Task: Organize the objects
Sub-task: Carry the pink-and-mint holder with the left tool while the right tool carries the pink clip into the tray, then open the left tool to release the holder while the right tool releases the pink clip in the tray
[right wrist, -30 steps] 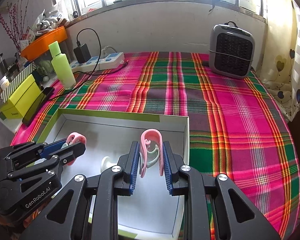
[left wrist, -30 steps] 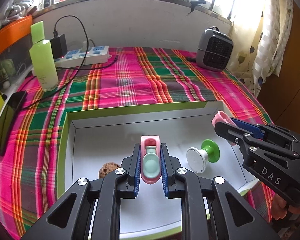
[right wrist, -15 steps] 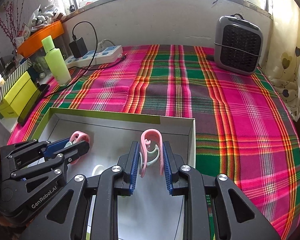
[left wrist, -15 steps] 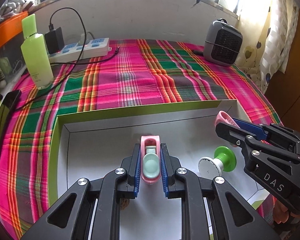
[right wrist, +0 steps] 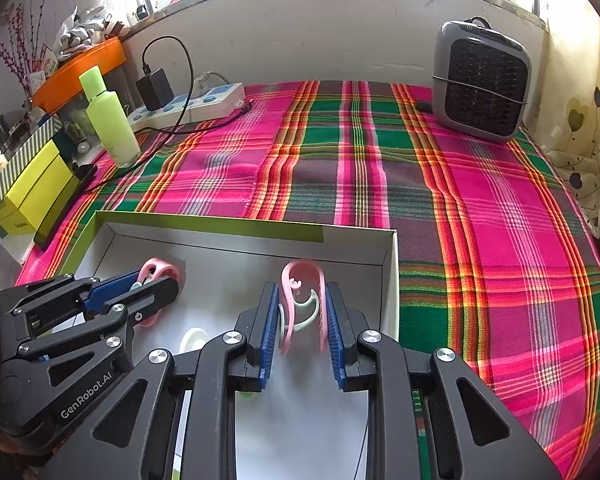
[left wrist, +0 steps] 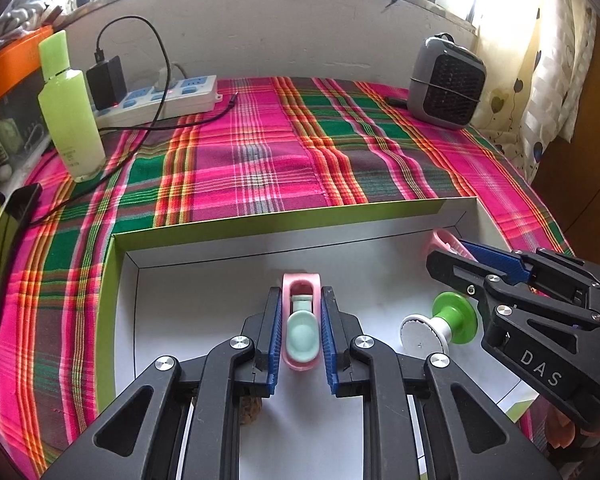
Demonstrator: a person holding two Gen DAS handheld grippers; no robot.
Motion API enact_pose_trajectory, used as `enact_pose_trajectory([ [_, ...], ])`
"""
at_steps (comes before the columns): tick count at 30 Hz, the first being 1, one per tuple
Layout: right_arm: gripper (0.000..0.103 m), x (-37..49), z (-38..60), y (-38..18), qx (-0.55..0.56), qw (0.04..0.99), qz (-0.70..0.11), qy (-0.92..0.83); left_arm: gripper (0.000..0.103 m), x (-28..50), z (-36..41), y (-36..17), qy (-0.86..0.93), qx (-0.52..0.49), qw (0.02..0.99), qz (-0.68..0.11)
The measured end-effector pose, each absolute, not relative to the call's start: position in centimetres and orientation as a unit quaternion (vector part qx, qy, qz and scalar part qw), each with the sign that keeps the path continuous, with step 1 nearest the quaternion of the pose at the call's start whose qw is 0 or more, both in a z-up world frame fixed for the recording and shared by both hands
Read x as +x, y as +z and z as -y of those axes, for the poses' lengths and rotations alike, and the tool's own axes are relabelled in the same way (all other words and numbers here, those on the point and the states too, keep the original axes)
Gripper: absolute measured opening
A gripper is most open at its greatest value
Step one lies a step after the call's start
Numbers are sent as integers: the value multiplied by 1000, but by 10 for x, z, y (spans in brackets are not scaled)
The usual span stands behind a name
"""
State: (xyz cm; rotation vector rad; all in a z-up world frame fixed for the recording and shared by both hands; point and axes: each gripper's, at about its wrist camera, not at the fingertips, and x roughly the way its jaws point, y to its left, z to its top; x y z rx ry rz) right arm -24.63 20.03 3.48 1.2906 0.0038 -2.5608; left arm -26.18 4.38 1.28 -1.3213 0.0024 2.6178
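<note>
My left gripper point(left wrist: 300, 336) clamps a pink clip point(left wrist: 301, 320) over the box point(left wrist: 260, 224); my right gripper point(right wrist: 302, 328) grips another pink hook clip point(right wrist: 303, 300) there; a green-capped spool point(left wrist: 440, 326) already lies inside; both clips remain to set down.
</note>
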Motion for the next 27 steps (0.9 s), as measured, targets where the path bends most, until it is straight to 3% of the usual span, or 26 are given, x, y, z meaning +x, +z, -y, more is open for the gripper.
enact_pose_trajectory([
  [8, 25, -246, -202, 34, 442, 133, 5, -887, 26, -261, -46, 13, 887, -448, 107, -4],
  [15, 37, -240, -200, 38, 436, 135, 4, -890, 30, -258, -44, 14, 888, -450, 100, -2],
  [27, 37, -222, -201, 49, 423, 134, 9, -896, 37, -237, -39, 26, 894, -437, 102, 8],
])
